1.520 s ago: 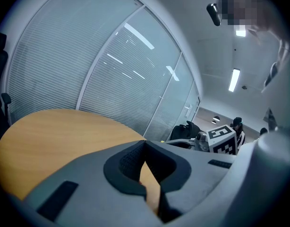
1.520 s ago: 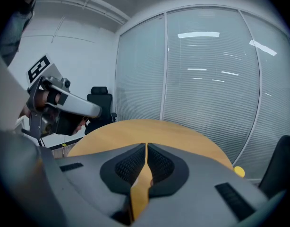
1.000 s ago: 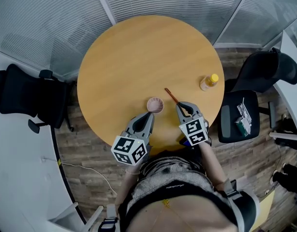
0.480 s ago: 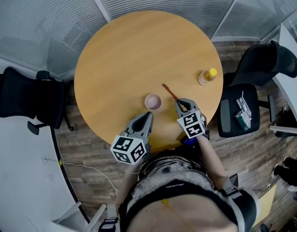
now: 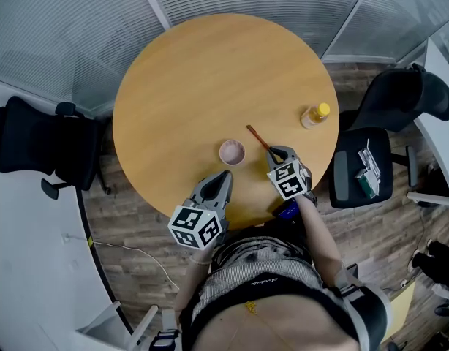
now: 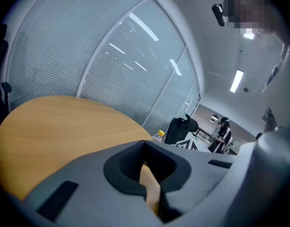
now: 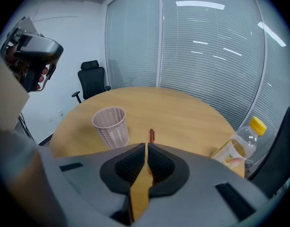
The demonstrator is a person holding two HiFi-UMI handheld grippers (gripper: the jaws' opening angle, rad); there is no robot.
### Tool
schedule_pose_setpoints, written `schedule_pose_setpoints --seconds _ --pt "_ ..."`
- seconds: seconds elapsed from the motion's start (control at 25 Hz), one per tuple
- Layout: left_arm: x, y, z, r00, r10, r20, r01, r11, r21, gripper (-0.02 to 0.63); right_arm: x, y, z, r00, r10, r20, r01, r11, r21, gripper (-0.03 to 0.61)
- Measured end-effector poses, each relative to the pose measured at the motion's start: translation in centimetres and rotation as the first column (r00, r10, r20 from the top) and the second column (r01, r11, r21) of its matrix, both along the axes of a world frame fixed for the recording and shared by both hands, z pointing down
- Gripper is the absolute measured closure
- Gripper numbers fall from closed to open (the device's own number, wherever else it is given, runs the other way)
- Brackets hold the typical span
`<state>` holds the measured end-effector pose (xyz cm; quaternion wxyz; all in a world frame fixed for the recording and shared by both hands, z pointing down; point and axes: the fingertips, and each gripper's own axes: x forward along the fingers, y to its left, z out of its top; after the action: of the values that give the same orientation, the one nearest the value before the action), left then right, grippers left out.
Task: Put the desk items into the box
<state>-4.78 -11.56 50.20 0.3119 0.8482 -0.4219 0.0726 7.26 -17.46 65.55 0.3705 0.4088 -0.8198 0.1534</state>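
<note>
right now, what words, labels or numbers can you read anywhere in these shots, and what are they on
No text can be read anywhere.
Bottle label: a fruit picture, print too blurred to read.
Marker cubes: black-and-white square patterns, no letters or numbers.
Shirt print: too small to read.
Packet on the chair: too small to read.

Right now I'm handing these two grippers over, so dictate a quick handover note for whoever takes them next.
The left gripper is shut and empty, over the near edge of the table.
The right gripper is shut and empty, tips just short of the pen.
The pen lies on the table right of the pink mesh basket; the bottle stands near the right edge.
Done: nothing stowed, it seems; the basket looks empty.
Left: probably grip the pen, drop it in the basket, then the bottle.
</note>
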Motion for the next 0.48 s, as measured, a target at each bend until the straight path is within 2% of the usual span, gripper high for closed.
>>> schedule_pose_setpoints --seconds 0.48 --pt "0.3 0.3 0.5 1.0 -0.016 -0.009 0.016 1.0 -0.015 0.595 0.1 -0.7 4.1 1.0 -0.011 -0.026 0.008 0.995 -0.102 0.548"
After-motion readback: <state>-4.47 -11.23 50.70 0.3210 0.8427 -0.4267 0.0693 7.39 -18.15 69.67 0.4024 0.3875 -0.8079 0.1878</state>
